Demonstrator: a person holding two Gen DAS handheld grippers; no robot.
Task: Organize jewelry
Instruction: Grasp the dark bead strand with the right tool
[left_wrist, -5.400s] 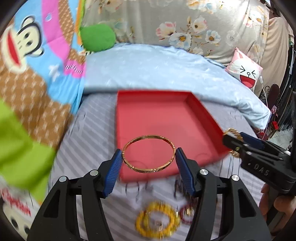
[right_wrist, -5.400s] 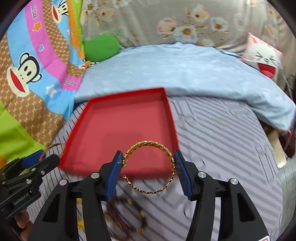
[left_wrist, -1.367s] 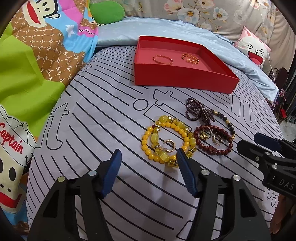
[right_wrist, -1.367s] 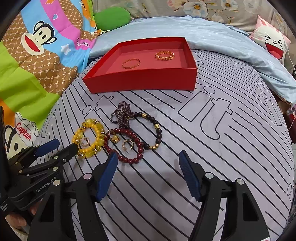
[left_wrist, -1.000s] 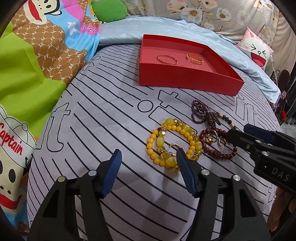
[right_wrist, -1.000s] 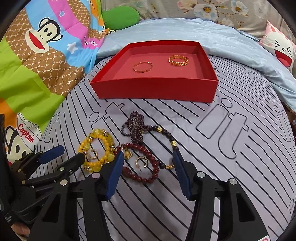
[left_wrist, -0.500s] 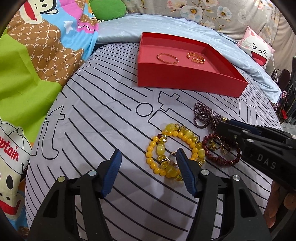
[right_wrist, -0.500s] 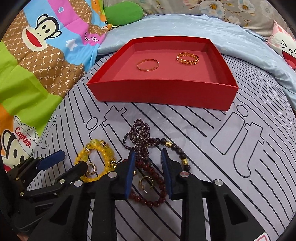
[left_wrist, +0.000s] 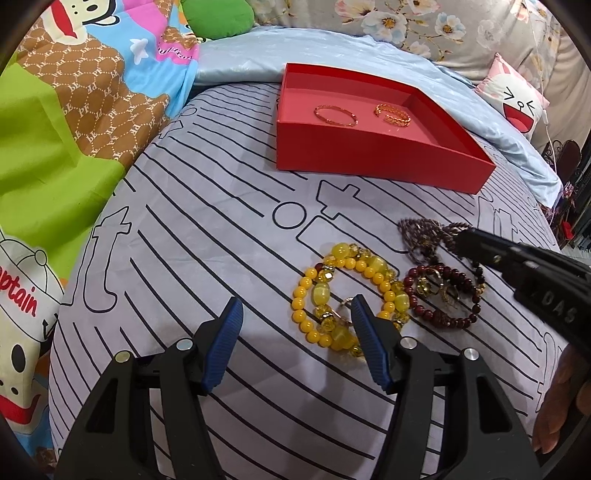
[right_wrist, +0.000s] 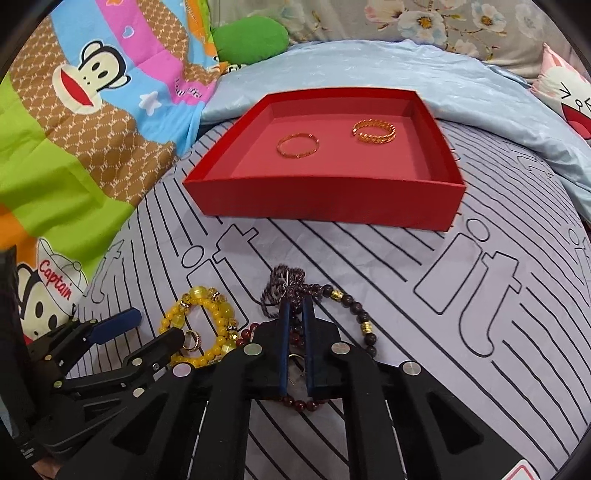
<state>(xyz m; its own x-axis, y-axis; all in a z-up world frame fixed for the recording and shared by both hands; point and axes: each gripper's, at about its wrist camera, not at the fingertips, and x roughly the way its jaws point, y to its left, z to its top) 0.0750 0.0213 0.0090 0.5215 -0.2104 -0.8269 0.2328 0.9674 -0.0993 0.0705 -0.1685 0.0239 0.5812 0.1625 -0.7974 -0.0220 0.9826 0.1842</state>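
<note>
Over the dark beads (right_wrist: 295, 334), right gripper (right_wrist: 294, 314) jaws have narrowed; left gripper (left_wrist: 295, 325) stays wide.

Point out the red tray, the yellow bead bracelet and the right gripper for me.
red tray (right_wrist: 325, 201): right wrist view, on its near outer wall.
yellow bead bracelet (left_wrist: 371, 273): left wrist view, on its far beads.
right gripper (right_wrist: 295, 314): right wrist view, midway between its nearly closed fingertips.

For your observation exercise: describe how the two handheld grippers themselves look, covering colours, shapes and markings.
Both the left gripper and the right gripper have black angular plastic frames, silver round bolt heads, and ribbed blue finger pads. White lettering reading "DAS" marks the right one's side.
</note>
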